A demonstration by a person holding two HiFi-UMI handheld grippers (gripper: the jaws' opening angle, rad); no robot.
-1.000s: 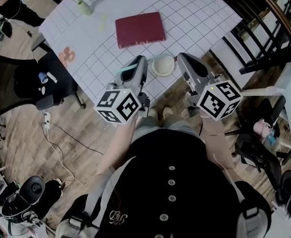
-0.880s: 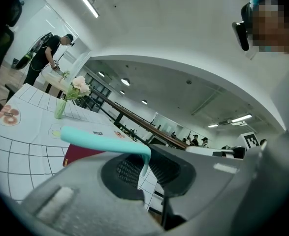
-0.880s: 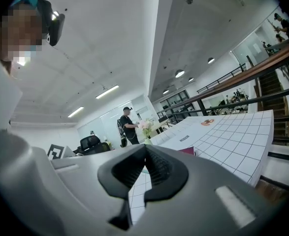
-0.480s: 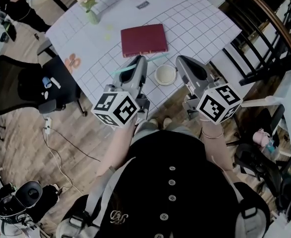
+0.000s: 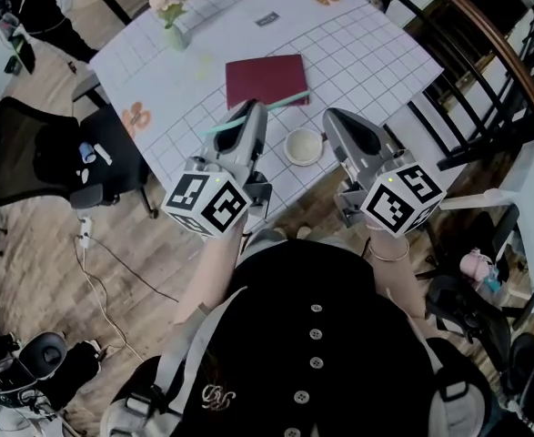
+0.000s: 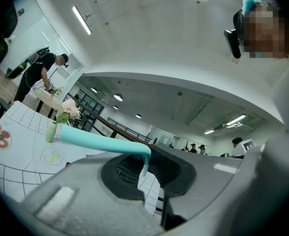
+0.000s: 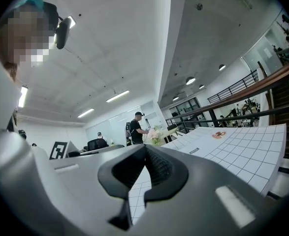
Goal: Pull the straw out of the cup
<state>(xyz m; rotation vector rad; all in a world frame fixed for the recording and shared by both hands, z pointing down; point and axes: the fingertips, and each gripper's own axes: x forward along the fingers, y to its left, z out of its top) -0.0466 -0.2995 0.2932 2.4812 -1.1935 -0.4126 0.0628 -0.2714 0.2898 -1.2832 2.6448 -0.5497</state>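
Straw (image 6: pixel 105 142) gripped crosswise in left tool (image 6: pixel 145 155); cup (image 5: pixel 303 146) only in head view; right tool (image 7: pixel 145 149) closed, empty.

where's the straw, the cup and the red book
straw (image 6: pixel 100 142), left gripper view, middle of its long teal stretch
cup (image 5: pixel 304 147), head view, its open top
red book (image 5: pixel 267 80), head view, middle of its cover
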